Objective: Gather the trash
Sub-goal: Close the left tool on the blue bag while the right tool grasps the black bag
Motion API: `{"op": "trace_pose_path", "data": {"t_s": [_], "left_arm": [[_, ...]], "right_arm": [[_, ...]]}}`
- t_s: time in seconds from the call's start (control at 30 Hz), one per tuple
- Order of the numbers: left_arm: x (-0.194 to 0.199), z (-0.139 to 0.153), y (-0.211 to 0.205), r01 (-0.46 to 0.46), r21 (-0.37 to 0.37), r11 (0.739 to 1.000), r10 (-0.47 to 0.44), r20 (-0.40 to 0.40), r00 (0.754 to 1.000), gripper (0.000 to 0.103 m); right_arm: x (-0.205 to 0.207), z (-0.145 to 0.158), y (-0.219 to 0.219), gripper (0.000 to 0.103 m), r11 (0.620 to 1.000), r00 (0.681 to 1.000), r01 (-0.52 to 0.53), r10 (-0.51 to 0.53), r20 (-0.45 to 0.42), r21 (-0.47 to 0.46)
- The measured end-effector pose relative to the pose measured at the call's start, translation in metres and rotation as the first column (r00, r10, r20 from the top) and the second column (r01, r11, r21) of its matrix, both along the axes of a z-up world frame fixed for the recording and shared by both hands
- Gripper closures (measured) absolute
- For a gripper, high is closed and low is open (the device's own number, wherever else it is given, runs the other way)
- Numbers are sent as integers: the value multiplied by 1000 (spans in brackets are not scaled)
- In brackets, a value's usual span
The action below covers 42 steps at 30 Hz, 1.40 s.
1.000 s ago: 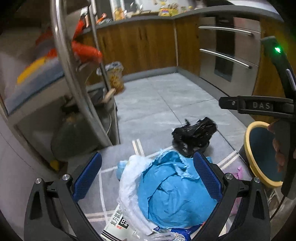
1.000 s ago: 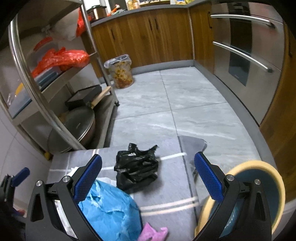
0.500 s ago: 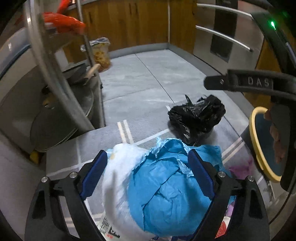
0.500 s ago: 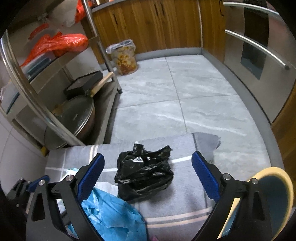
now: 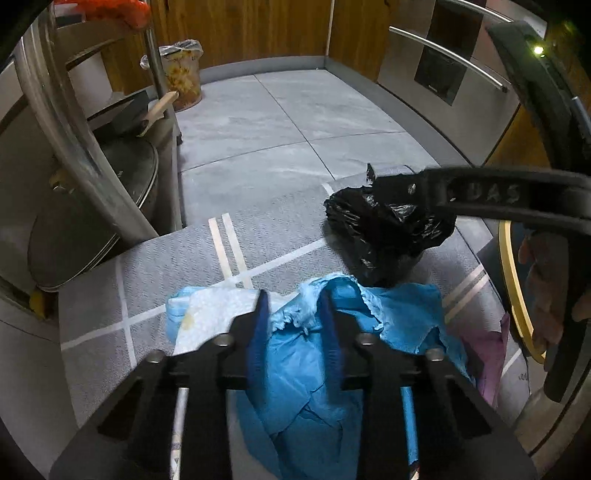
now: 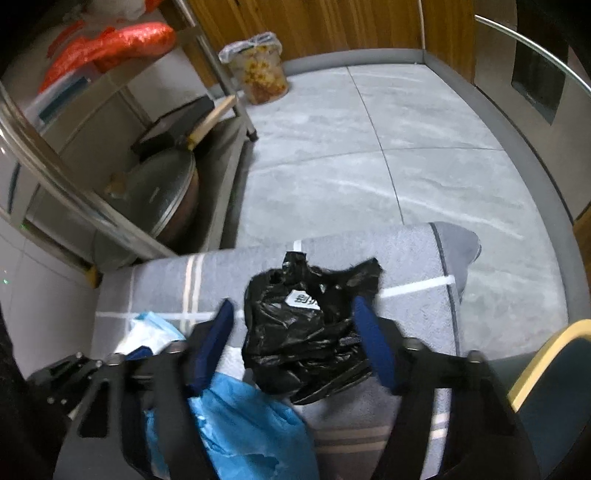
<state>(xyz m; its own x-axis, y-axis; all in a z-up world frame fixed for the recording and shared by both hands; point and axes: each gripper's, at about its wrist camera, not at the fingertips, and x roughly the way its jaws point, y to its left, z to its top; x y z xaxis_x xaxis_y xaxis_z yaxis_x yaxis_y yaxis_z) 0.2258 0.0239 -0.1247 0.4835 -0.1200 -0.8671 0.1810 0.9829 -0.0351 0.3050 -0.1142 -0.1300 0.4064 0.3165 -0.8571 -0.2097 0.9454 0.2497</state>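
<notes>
Comparing with a moment ago, I see my left hand-held gripper [image 5: 293, 317] now pinches the blue wrapper [image 5: 332, 369]; my right hand-held gripper [image 6: 301, 339], half open, straddles the black bag [image 6: 306, 332], so both pickups begin.

The right gripper [image 6: 299, 343] is down over the black plastic bag [image 6: 306, 339], blue fingers [image 6: 373, 343] either side of it, close but not clearly pressing in. The bag sits crumpled on the grey striped mat [image 6: 406, 254]. Just left of the bag lies a blue crumpled wrapper [image 6: 243, 432]. Far beyond the bag, a lined waste bin [image 6: 260, 68] stands by the wooden cabinets [image 6: 332, 26].
</notes>
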Motion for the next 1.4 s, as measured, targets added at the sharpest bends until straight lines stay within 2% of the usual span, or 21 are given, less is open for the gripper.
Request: {"op": "trace_pose_path", "data": {"t_s": [0.03,0.07,0.1,0.23,0.5,0.73,0.87,0.93,1.0,1.07,1.13,1.23,1.4], "left_arm": [[0,0,-1,2,5,1000,-2,-2,1000,87],[-1,1,-2,5,2,1000,-5,-1,1000,94],[-2,3,-3,6,4,1000,-6,3,1000,96],[-9,13,-3,13,13,1000,-14,32,999,98],[-34,51,-9,6,21,1000,-9,141,990,99],[-66,90,-28,25,51,998,-37,252,967,99],[-88,109,-36,40,78,996,-62,304,951,99],[-98,114,-34,34,86,996,-59,314,948,99],[-107,117,-28,15,88,996,-43,322,946,99],[-114,120,-20,-5,95,995,-27,326,945,99],[-118,122,-10,-30,107,994,-7,334,943,99],[-119,126,5,-60,79,995,30,337,941,99],[-118,128,5,-56,77,995,28,335,942,99]], "right_arm": [[-1,-1,2,64,1000,1000,-5,5,0,-14],[-2,-1,2,82,1000,1000,-2,2,-1,-21],[-2,-1,0,90,1000,1000,4,-4,-2,-21],[-6,6,-7,102,1000,1000,20,-20,5,11],[-26,42,-20,102,998,994,32,-39,106,61],[-49,82,-32,102,994,978,27,-47,201,105],[-58,87,-42,102,994,975,36,-59,216,107],[-56,75,-50,95,991,983,67,-86,161,118],[-54,67,-57,62,988,983,103,-119,137,116],[-51,62,-62,51,985,980,127,-143,137,119],[-44,52,-65,48,980,980,153,-167,111,127],[-34,36,-67,41,971,979,185,-196,55,153],[-22,4,-65,40,953,971,239,-233,-56,187]]}}
